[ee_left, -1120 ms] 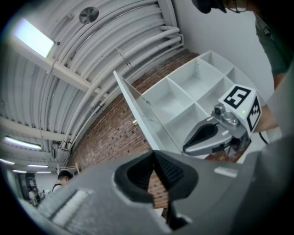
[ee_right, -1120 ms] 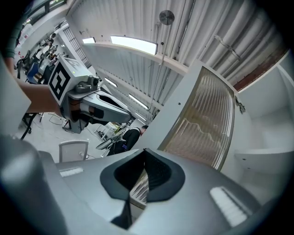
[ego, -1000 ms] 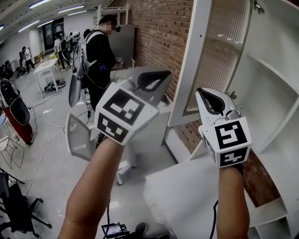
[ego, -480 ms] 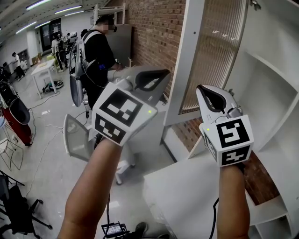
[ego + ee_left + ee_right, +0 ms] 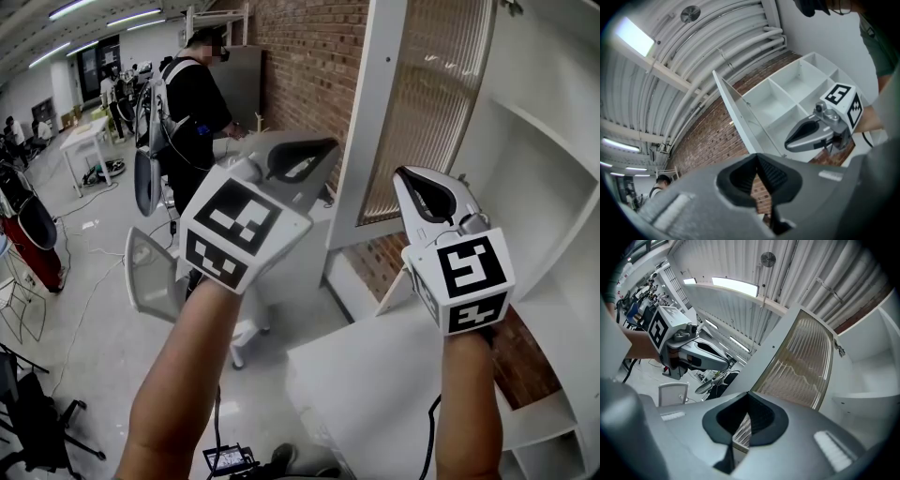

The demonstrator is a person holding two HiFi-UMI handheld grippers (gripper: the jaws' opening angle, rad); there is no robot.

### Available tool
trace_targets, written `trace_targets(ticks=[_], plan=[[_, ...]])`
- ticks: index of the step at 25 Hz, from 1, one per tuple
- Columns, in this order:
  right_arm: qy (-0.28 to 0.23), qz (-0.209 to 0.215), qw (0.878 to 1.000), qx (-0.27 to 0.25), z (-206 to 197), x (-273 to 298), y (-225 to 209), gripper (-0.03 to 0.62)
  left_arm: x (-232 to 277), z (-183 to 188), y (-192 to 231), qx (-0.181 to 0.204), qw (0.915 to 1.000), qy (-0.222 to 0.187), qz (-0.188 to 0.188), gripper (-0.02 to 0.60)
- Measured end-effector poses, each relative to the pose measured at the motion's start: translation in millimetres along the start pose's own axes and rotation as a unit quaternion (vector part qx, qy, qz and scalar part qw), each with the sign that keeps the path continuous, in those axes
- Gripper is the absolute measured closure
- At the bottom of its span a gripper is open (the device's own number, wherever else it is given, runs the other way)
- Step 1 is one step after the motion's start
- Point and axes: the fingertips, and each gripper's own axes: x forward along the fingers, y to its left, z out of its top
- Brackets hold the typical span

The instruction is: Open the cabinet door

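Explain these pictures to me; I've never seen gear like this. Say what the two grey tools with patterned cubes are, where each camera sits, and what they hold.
No robot here: a person holds a two-jaw tool in each hand, the left gripper and the right gripper. The patterned cubes are part of them. The head view comes from a camera on the person's head, looking forward and down. The other two come from cameras riding on each gripper, looking along its jaws. Both pairs of jaws are closed and hold nothing. Ahead stands a white cabinet against a brick wall; its ribbed-glass door is swung open. Another person stands in the background.
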Motion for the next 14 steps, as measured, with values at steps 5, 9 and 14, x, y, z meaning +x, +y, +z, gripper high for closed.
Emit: trace_targets(ticks=[5, 9, 14], plan=[[-0.001, 0.0, 1.0, -0.002, -0.1, 4.4, 0.1, 0.588, 0.3, -4.3, 3.2, -0.002, 1.0, 0.0, 0.0, 0.58], [0.001, 0.0, 1.0, -0.003, 1.0, 2.3, 3.7, 0.588, -4.4, -6.7, 2.0, -0.005, 1.0, 0.002, -0.001, 0.58], [-0.001, -0.001, 1.0, -0.005, -1.4, 5.5, 6.4, 0.588, -5.8, -15.5, 2.4, -0.008, 1.0, 0.005, -0.002, 0.58]])
